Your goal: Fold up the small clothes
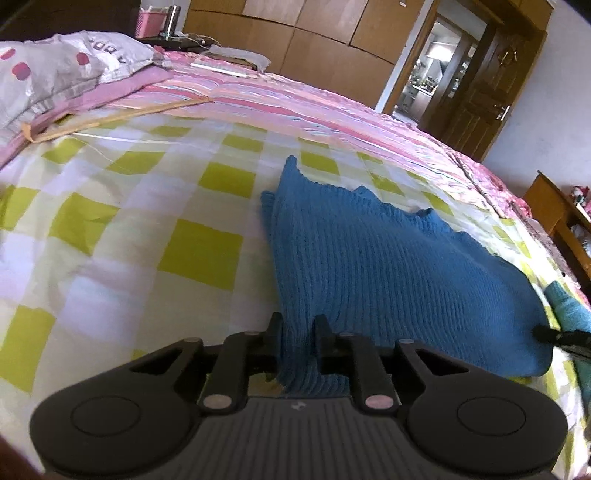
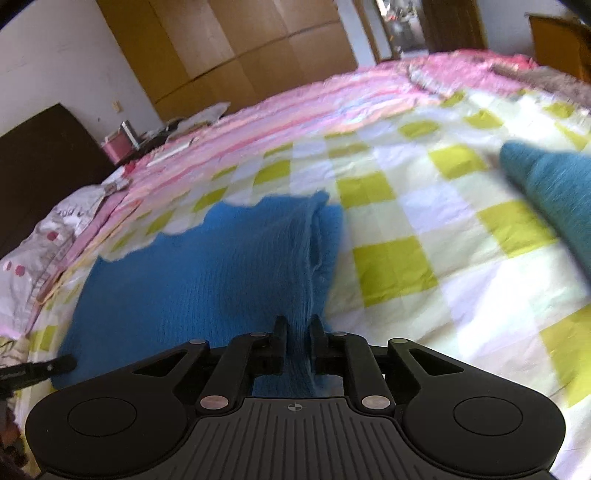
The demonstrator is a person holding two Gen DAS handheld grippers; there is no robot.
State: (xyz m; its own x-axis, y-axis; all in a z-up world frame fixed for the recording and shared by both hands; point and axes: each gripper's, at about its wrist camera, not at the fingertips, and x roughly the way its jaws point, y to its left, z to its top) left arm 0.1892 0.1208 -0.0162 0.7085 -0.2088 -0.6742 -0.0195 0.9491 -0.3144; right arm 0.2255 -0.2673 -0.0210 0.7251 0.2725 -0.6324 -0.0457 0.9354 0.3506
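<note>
A blue knitted garment (image 1: 388,258) lies on a bed with a green and white checked sheet (image 1: 147,229). My left gripper (image 1: 298,326) is shut on the near left edge of this blue knit, a fold of it pinched between the black fingers. In the right wrist view the same blue knit (image 2: 207,266) spreads out to the left, and my right gripper (image 2: 297,326) is shut on its near right edge, where the cloth is gathered into a ridge. The tip of the other gripper (image 1: 554,334) shows at the knit's far right corner.
A second, teal cloth (image 2: 554,192) lies to the right on the checked sheet (image 2: 424,229). A pink striped quilt (image 1: 295,99) and a white pillow (image 1: 55,70) sit at the far side of the bed. Wooden wardrobes (image 1: 314,33) and a doorway (image 1: 432,62) stand beyond.
</note>
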